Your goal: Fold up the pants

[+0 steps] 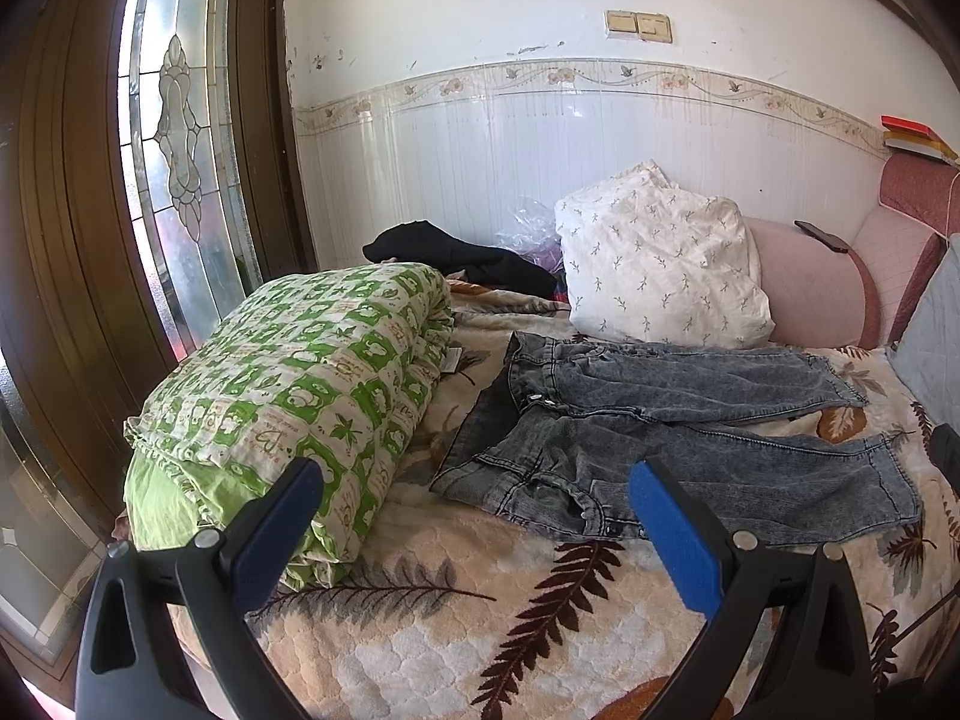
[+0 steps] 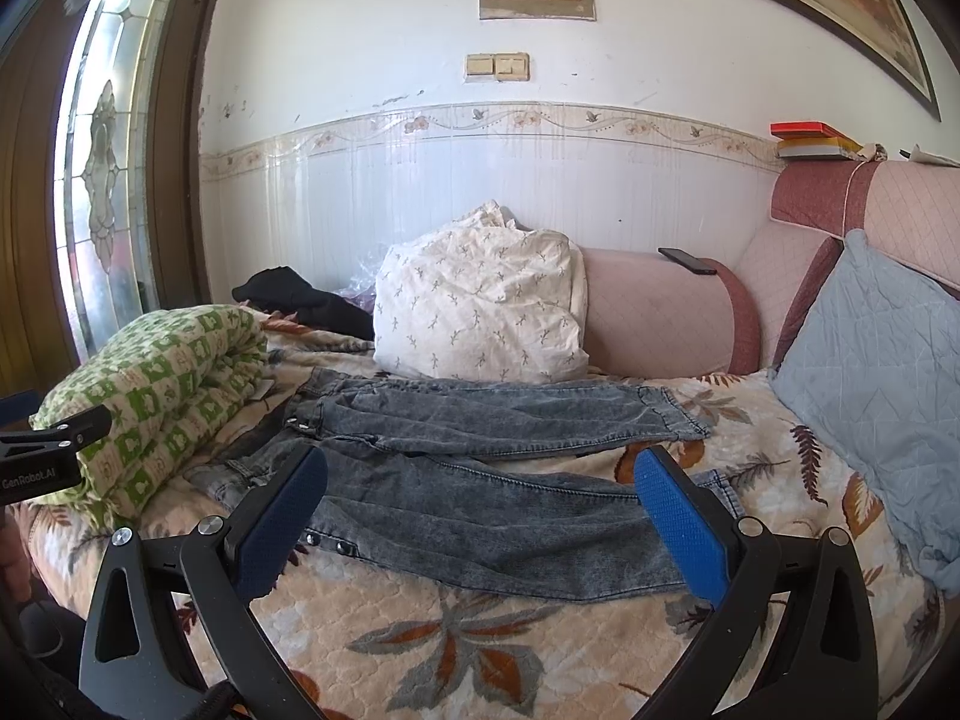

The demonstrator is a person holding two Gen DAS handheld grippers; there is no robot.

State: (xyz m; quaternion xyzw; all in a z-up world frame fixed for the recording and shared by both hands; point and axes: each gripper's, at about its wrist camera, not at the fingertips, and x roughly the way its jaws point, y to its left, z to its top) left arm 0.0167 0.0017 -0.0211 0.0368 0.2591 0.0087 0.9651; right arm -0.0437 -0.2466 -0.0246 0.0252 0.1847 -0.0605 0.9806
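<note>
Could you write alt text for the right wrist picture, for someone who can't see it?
Grey jeans lie spread flat, unfolded, on a leaf-patterned bedspread, framed by the open right gripper and its blue pads. Behind: a rolled green quilt and white pillow.

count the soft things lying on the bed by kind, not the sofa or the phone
jeans: 1
folded quilts or duvets: 2, the green checked one and the white sprigged one
black garment: 1
blue-grey cushion: 1
total: 5
</note>
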